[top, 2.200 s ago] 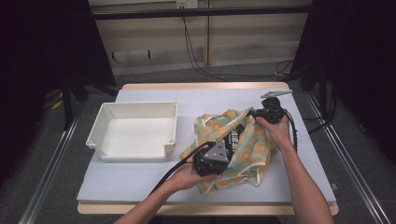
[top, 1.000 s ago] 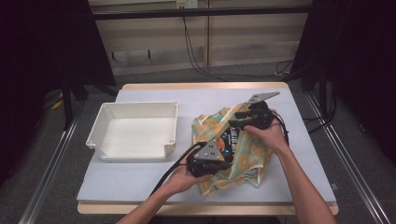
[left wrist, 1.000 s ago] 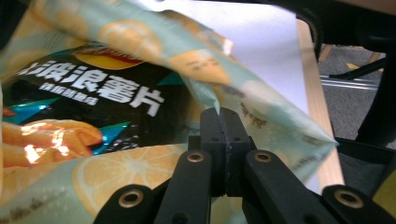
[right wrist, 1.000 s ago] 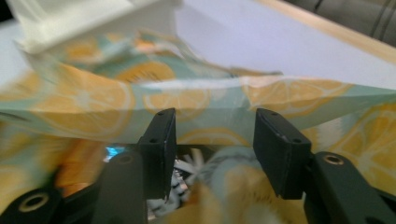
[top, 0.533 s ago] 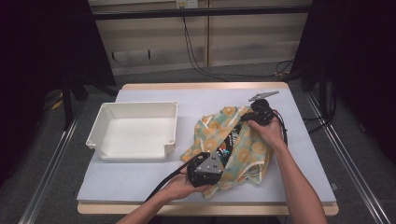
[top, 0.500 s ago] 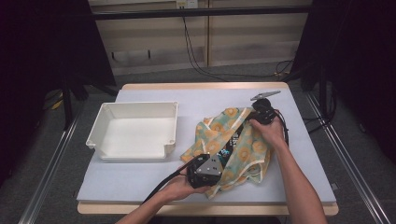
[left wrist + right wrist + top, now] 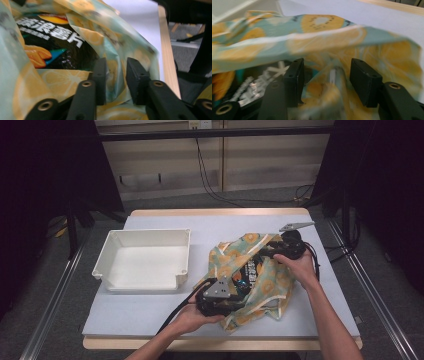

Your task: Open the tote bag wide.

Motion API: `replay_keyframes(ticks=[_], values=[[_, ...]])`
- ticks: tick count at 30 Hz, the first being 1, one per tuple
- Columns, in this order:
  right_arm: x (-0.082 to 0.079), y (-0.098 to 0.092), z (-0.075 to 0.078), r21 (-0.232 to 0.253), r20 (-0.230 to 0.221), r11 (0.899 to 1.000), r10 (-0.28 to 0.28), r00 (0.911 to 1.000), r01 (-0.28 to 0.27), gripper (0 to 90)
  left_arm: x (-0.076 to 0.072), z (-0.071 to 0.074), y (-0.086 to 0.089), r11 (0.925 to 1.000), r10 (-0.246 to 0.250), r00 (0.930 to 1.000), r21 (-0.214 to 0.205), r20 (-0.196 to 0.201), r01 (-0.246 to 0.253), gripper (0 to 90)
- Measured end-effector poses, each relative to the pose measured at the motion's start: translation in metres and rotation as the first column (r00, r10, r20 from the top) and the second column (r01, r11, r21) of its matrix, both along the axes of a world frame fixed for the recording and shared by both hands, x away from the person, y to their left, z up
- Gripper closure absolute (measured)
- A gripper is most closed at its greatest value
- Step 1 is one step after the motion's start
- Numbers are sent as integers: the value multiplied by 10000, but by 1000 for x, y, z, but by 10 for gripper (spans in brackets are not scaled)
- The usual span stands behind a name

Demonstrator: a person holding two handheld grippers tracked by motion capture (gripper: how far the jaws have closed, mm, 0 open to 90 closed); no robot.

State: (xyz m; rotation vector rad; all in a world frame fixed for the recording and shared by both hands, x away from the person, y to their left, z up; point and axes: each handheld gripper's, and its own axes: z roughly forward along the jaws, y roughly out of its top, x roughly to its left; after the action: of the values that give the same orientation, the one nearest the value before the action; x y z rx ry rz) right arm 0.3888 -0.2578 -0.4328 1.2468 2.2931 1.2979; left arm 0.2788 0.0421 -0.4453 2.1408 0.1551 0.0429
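Opening the lemon-print bag (image 7: 252, 280) around the snack packet (image 7: 248, 275), right of the tray (image 7: 145, 260) on the worktop (image 7: 150, 315).
Left gripper (image 7: 115, 77) and right gripper (image 7: 325, 80) fingers have just been opening, fabric loose between them; regrip opposite rims before spreading.

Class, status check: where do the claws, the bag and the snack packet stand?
Both claws open at the lemon-print bag, jaws just opening, fabric between them. Snack packet lies inside. White tray stands apart.
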Motion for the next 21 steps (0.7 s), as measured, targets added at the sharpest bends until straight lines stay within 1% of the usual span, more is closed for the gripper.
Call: replay_keyframes(ticks=[1,2,3,4,5,6,7,8,9,11,12,13,14,15,16,17,18,19,20,21], values=[[-4,-1,2,54,22,10000,59,10000,-59,436,0,2,0,9999,66,10000,-112,-4,-66,678],[-10,-2,5,97,3,9999,137,9999,-137,410,1,3,0,9998,151,9999,-112,49,-151,663],[-15,-2,6,37,1,9998,170,9999,-170,390,1,3,0,9998,151,9999,-112,49,-151,653],[-15,-2,6,37,1,9998,170,9999,-170,390,2,4,1,9997,141,9999,-206,-28,-141,653],[-27,-3,10,45,194,9997,247,9995,-247,359,4,6,1,9993,230,9997,-297,-43,-231,640],[-31,-2,12,106,189,9996,245,9995,-247,341,4,6,1,9993,230,9997,-297,-43,-231,639],[-36,-2,15,43,264,9997,238,9994,-239,331,7,7,0,9987,283,9995,-423,-112,-288,640],[-41,-1,17,18,410,9995,324,9986,-325,328,8,7,-1,9983,267,9994,-510,-223,-279,646],[-46,0,20,37,509,9995,306,9982,-308,314,10,8,-1,9983,241,9995,-518,-212,-251,663],[-55,0,26,126,639,9997,197,9978,-205,292,14,11,-2,9969,198,9991,-751,-386,-227,682],[-59,0,28,195,731,9997,149,9972,-164,291,15,13,-1,9962,201,9990,-844,-397,-234,694],[-64,1,31,169,777,9998,108,9969,-121,291,16,16,-1,9960,216,9992,-862,-332,-244,714],[-67,2,32,77,774,9999,104,9969,-110,295,18,17,0,9940,218,9988,-1060,-431,-263,734],[-71,3,34,11,823,9999,103,9966,-104,307,21,19,0,9927,253,9984,-1161,-513,-311,751],[-75,5,35,-12,837,10000,96,9964,-95,309,23,20,0,9921,349,9982,-1190,-495,-406,762],[-77,6,34,-126,748,9998,134,9971,-125,309,25,20,-1,9918,432,9977,-1181,-527,-492,769],[-78,7,33,-278,673,9995,143,9976,-125,309,28,19,-1,9909,573,9965,-1181,-612,-643,769],[-79,8,30,-360,633,9993,113,9979,-91,308,32,17,-1,9910,691,9958,-1103,-602,-754,768],[-80,9,26,-375,559,9993,75,9984,-54,304,35,14,-1,9892,877,9940,-1120,-659,-947,761],[-80,9,26,-375,559,9993,75,9984,-54,304,35,14,-1,9892,877,9940,-1120,-659,-947,737]])
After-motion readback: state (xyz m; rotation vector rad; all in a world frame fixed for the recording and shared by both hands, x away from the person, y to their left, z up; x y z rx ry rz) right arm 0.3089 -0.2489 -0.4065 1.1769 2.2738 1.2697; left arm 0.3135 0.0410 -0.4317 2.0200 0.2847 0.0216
